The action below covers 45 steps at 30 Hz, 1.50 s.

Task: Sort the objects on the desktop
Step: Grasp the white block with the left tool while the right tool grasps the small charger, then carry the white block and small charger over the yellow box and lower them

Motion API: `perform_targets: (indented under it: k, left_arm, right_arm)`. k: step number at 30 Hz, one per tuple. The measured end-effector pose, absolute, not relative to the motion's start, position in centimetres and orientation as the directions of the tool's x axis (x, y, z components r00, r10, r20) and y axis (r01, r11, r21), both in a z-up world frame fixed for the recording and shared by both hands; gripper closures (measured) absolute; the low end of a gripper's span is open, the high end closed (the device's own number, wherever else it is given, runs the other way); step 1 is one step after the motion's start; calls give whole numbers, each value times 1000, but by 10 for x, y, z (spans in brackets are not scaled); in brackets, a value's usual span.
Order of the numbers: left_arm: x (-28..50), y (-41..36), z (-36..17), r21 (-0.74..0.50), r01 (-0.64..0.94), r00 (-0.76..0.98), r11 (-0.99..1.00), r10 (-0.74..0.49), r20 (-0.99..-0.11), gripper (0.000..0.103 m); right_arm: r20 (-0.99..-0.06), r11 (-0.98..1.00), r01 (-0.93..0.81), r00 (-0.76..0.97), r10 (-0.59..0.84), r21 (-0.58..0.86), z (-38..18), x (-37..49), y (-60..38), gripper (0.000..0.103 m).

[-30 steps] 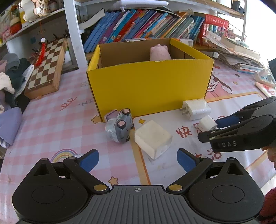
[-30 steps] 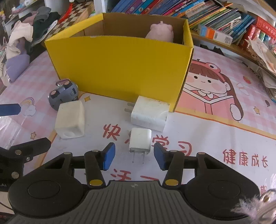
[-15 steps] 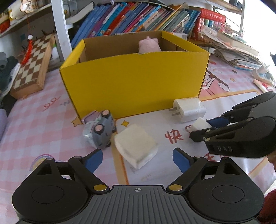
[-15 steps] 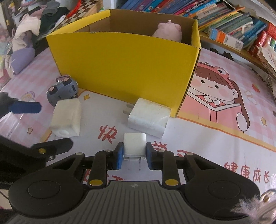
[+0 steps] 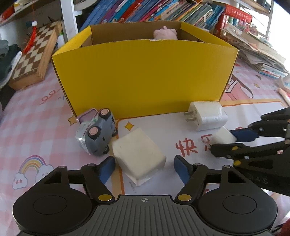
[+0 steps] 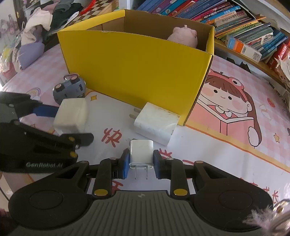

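Closest in, the right gripper (image 6: 141, 163) has its blue pads clamped on the small charger (image 6: 141, 152), prongs pointing back at the camera, and it looks just off the mat or barely on it, hard to say which. The left gripper (image 5: 144, 168) has just been closing in and sits about half open around the white block (image 5: 138, 157); there's a visible gap on both sides, so no grip yet.

Just past the block, a gray toy car (image 5: 97, 131) lies on its side, touching or nearly touching it. To the right the big charger (image 5: 206, 115) lies close to the front wall of the yellow box (image 5: 145, 78). Inside the box, at the back, a pink plush (image 6: 183, 36) pokes above the rim.

Progress-wise I'd call it early: one item in the box as far as I can see (the floor of the box is hidden, so maybe more), four still out.

Count:
- chargers: 2 (one small, one big)
- white block: 1
- toy car: 1
- plush: 1
- box: 1

Behind it all there's a chessboard (image 5: 34, 54) on the left and a row of books (image 5: 154, 10).
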<state>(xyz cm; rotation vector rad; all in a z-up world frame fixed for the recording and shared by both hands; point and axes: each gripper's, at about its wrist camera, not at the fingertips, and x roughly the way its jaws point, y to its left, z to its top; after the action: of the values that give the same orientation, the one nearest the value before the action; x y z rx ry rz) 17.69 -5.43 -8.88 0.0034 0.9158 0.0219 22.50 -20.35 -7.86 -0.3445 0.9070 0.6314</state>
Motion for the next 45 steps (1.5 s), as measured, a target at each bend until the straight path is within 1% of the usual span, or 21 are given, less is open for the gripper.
perform_targets:
  k: [1,4,6,9,12,18,26,32,38,45]
  left_arm:
    - [177,-55,-89,16,-20,611,1000,25,-791,37]
    - [175,-54,-88,20,-24,615,1000,31,-788,49]
    - [174,-53,-87,19,-21,617,1000,28,-787,55]
    - [170,-54,-85,22,3,616,1000,16,-787,59]
    - [164,-55,-83,33,38,612,999,3,-791,62]
    - [149,-57,-74,41,71,628,997,-13,-778,65]
    - [134,-54,-64,32,97,642,995,-38,-766,67]
    - [125,-51,-49,43,119,678,992,-50,-733,67]
    - [120,-48,-25,57,147,729,988,-69,-681,68]
    - [127,-40,9,58,158,795,986,-93,-600,68]
  right_arm:
    - [-815,770,-638,455,359,-17,-79,225,-204,78]
    - [-815,775,-631,457,357,-14,-79,225,-207,78]
    - [-815,779,-627,456,356,-10,-79,225,-209,78]
    - [-814,780,-626,455,361,-4,-77,224,-210,78]
    - [-809,780,-625,458,369,2,-73,221,-211,78]
    - [-810,781,-625,455,370,5,-70,210,-209,78]
    - [-804,779,-628,462,375,2,-63,195,-205,78]
    - [-790,786,-618,475,388,14,-52,188,-205,78]
    - [-753,798,-602,505,421,42,-29,187,-208,78]
    - [-674,789,-613,570,469,31,11,197,-204,78]
